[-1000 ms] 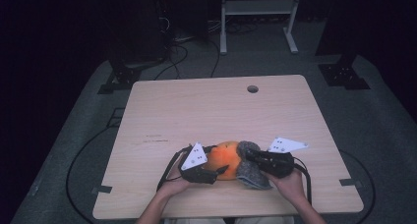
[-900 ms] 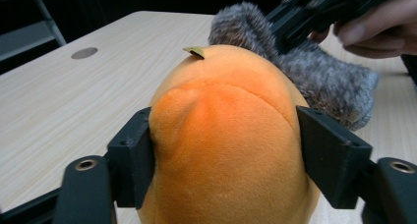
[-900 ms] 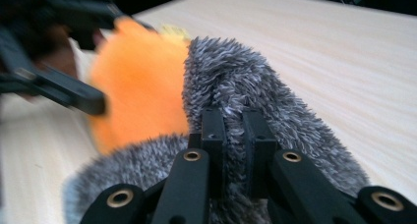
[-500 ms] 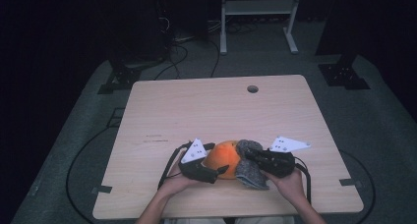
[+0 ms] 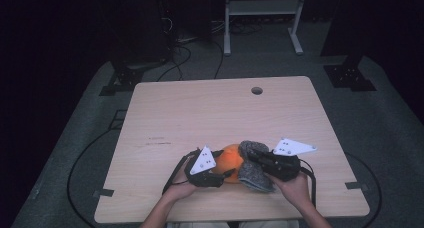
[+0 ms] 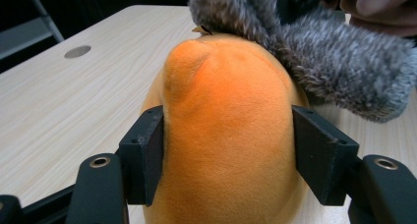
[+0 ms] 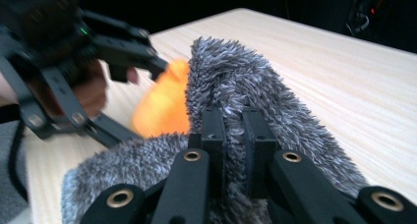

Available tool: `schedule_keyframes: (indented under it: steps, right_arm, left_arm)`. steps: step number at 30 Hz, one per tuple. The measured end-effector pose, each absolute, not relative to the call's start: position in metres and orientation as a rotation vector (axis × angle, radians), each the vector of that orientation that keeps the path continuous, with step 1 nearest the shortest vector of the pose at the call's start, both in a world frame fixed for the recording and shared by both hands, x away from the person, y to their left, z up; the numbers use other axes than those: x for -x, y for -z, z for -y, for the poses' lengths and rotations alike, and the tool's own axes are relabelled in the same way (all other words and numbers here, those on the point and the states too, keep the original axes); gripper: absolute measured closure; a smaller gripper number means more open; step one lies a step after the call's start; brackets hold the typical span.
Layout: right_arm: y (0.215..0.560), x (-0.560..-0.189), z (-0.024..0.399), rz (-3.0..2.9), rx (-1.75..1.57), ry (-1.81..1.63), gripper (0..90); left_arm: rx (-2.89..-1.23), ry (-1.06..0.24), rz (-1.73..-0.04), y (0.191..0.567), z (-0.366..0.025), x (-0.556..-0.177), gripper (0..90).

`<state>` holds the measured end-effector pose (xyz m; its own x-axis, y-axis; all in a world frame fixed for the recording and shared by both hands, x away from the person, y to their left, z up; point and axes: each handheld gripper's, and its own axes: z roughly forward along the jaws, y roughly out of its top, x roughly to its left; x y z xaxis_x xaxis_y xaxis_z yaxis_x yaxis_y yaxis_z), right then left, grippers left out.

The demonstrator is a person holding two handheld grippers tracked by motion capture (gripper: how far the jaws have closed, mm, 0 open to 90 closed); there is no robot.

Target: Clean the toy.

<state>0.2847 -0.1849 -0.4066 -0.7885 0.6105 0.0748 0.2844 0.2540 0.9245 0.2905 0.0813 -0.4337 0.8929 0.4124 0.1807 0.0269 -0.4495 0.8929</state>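
**Gripping the orange toy while the grey cover is hanging on one pinch**

Holding both soft things near the front edge of the table (image 5: 165, 113), the person is working with one gripper in each hand. The left gripper (image 6: 226, 150) is closing its jaws on the orange plush (image 6: 226, 126) — the pads are touching both of its sides and the jaws have just been closing. The right gripper (image 7: 232, 130) is pressed together on a fold of the grey fuzzy cloth (image 7: 231, 76), which is lying just to the right of the orange plush and is touching its top.

What is risky here, in my judgement:
- The orange plush is round and soft, so it may be squeezing out of the pads if the left gripper is pulling too fast.
- The right gripper is pinching only a thin fold — the cloth may be slipping free, or stretching, when the two hands are moving apart.
- Both things are sitting near the table's front edge, so a dropped one may be rolling off.

Counting: one orange plush, one grey fuzzy cloth, two grippers, one table, one round hole (image 5: 257, 90) at the far side of the table from the plush.
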Motion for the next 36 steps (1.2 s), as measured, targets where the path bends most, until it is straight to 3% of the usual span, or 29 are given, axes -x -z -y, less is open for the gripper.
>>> schedule_keyframes:
  steps: [9, 13, 16, 18, 23, 31, 32, 35, 36]
  right_arm:
    - [0.415, -0.295, 0.190, -2.259, -0.865, -1.546, 81.5]
    - [0.418, -0.295, 0.189, -2.263, -0.883, -1.543, 81.5]
    - [0.419, -0.293, 0.183, -2.279, -0.859, -1.570, 81.5]
    - [0.419, -0.291, 0.178, -2.291, -0.828, -1.576, 81.5]
    - [0.419, -0.295, 0.179, -2.293, -0.830, -1.585, 81.4]
    - [0.437, -0.307, 0.195, -2.312, -0.978, -1.517, 81.4]
    - [0.438, -0.308, 0.196, -2.314, -0.982, -1.512, 81.4]
    - [0.438, -0.306, 0.193, -2.309, -0.970, -1.492, 81.4]
    - [0.438, -0.306, 0.193, -2.307, -0.971, -1.493, 81.4]
  left_arm:
    - [-2.021, -0.437, -0.304, 0.436, -0.089, -0.293, 34.6]
    - [-1.995, -0.354, -0.400, 0.430, -0.089, -0.297, 18.5]
    - [-1.936, -0.319, -0.443, 0.426, -0.088, -0.299, 16.3]
    - [-1.954, -0.318, -0.448, 0.428, -0.089, -0.299, 18.4]
    - [-1.999, -0.358, -0.411, 0.431, -0.097, -0.298, 33.7]
    - [-2.024, -0.278, -0.409, 0.435, -0.116, -0.307, 37.4]
    - [-2.012, -0.262, -0.411, 0.434, -0.116, -0.307, 35.6]
    - [-1.987, -0.228, -0.449, 0.430, -0.109, -0.308, 15.0]
    - [-2.001, -0.239, -0.452, 0.431, -0.107, -0.308, 13.5]
